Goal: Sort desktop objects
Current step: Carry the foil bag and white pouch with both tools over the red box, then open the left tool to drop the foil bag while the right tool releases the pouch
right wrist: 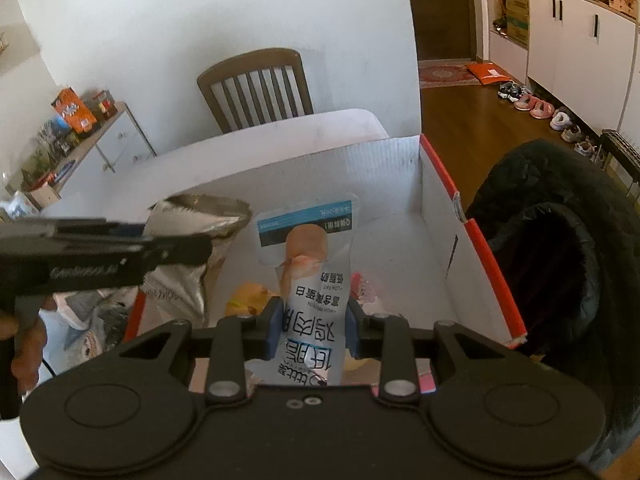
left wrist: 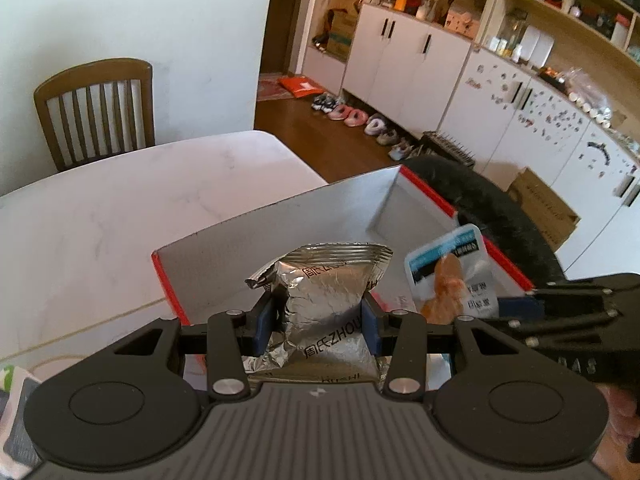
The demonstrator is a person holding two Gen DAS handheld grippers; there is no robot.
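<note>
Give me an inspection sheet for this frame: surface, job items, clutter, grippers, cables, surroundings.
Surface: white marble-look table, mostly bare at the far end.
Job's things: open box with red rim; foil pouch and clear snack pack both held above it; a few small items already inside.
Clutter: packets on the table left of the box, blurred.
Grippers: left gripper shut on the foil pouch; right gripper shut on the snack pack.
Cables: thin cord on the table, near left.
Surroundings: chair, black coat, cabinets, shoes on the floor.
</note>
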